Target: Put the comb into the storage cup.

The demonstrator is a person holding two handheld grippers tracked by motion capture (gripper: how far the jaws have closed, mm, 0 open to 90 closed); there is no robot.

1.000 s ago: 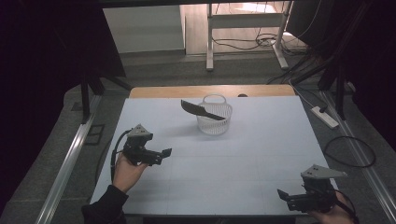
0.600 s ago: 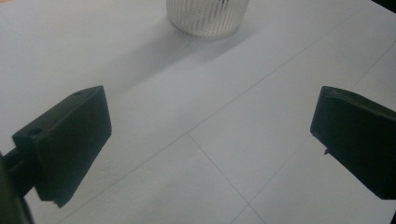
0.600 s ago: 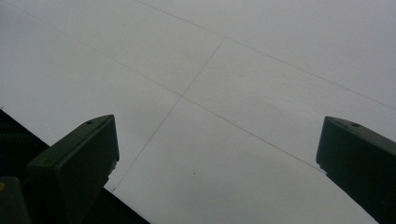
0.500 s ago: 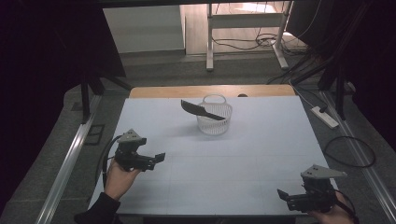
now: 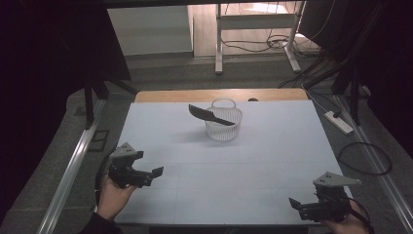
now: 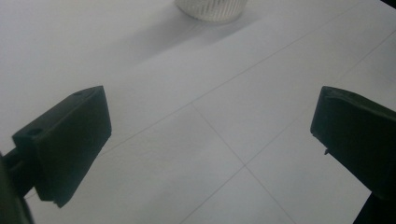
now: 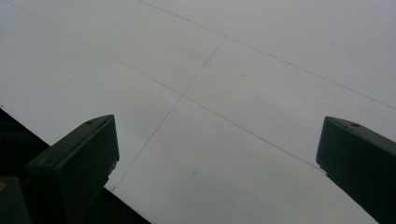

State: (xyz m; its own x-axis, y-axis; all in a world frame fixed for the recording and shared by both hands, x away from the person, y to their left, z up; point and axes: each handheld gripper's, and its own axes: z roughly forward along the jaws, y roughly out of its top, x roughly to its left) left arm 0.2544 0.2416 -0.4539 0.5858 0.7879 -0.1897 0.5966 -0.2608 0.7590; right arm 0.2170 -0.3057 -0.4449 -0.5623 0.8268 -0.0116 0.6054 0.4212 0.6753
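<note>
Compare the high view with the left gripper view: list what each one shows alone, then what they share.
High view alone: the black knife lying across the basket's rim, the right gripper at the table's near right corner, and the floor cables beyond. Left gripper view alone: a close look at its own two black jaws standing wide apart over faint seams in the surface. Shared: the white table, the white basket and the left gripper.

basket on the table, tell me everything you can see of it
The basket is small, round and white, with thin upright ribs that look like plastic or wire, and a looped handle raised at its far rim. It stands upright on the white table, toward the far middle, apart from both grippers. A dark knife lies tilted across its rim, one end jutting out to the left. The left gripper view shows its ribbed base.
</note>
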